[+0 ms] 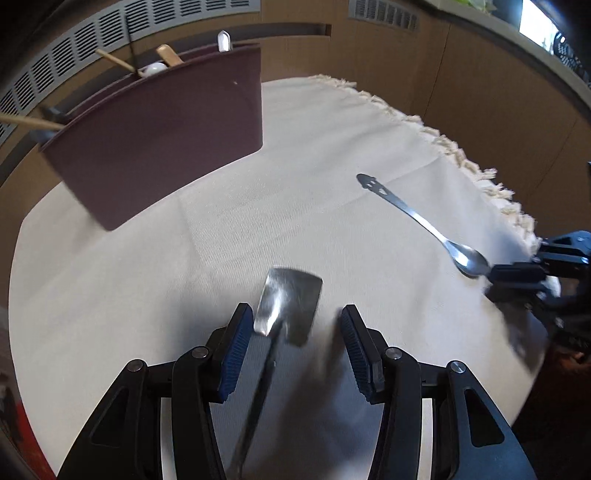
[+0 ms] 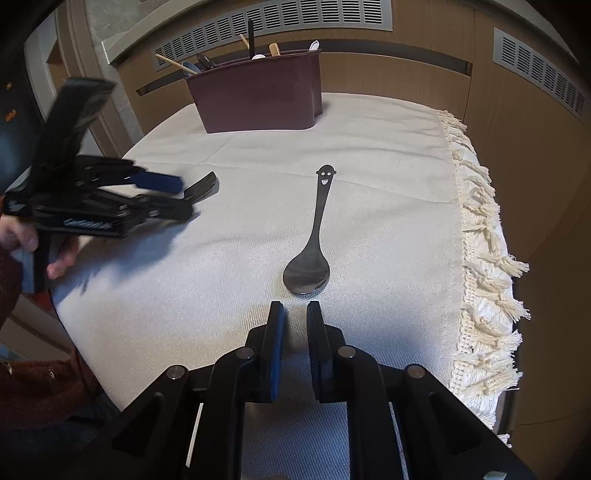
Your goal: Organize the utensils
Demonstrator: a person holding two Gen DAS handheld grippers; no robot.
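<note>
A cream cloth point(image 2: 369, 155) with a tasselled fringe point(image 2: 484, 236) along its 3 o'clock edge covers the surface, and at its far end, toward 12 o'clock in the right wrist view, stands a maroon utensil holder point(image 2: 258, 96) with several handles poking above its rim. Wood-panelled walls with vent grilles point(image 2: 273, 26) rise behind it. Nothing lies between the holder and the smiley-face spoon point(image 2: 314, 236), which rests flat on the cloth near the middle: its long axis runs from 6 to 12 o'clock in that view, bowl toward the right tool point(image 2: 295, 314) and the cut-out face end pointing at the holder. The right tool hangs just short of the bowl, its jaws narrow and holding nothing. At 9 o'clock the left tool point(image 2: 184, 192) is blurred, gripped by the person's hand point(image 2: 40, 243). In the left wrist view the left tool point(image 1: 295, 321) has its jaws spread wide, and a metal spatula point(image 1: 288, 306) lies between them, blade toward 12 o'clock and handle running back to 6; I cannot tell whether either blue pad point(image 1: 236, 350) touches it.
</note>
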